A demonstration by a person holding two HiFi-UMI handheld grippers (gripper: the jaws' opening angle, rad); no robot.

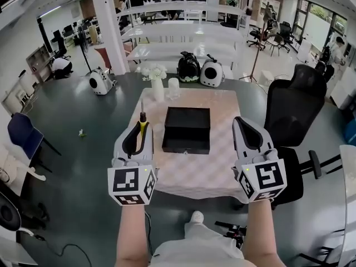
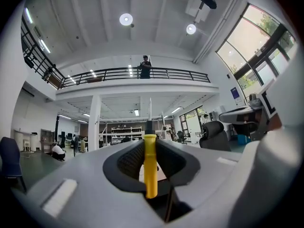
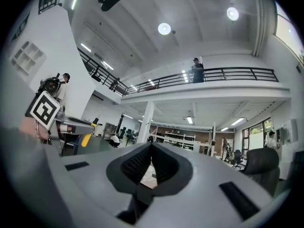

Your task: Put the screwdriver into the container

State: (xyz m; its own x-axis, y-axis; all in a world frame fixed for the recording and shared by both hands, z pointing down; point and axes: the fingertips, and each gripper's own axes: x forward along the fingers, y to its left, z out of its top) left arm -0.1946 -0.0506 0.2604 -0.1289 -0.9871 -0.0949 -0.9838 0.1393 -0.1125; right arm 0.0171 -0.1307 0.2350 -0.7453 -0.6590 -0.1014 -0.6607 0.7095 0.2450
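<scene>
A yellow-handled screwdriver (image 1: 143, 128) stands upright in my left gripper (image 1: 141, 128), which is shut on its handle. Its thin metal shaft points away, over the table's left part. In the left gripper view the yellow handle (image 2: 150, 163) sits between the dark pads. The container, a black rectangular box (image 1: 187, 129), lies in the middle of the cloth-covered table (image 1: 211, 171), just right of the left gripper. My right gripper (image 1: 241, 122) hovers right of the box, its jaws shut with nothing between them (image 3: 151, 152). The right gripper view also catches the left gripper's marker cube (image 3: 43, 109).
A white vase with flowers (image 1: 157, 85) and a pale cup (image 1: 174, 88) stand at the table's far edge. A black office chair (image 1: 292, 110) is close on the right, a blue chair (image 1: 22, 133) at the left. Two bags (image 1: 199, 68) sit on the floor beyond.
</scene>
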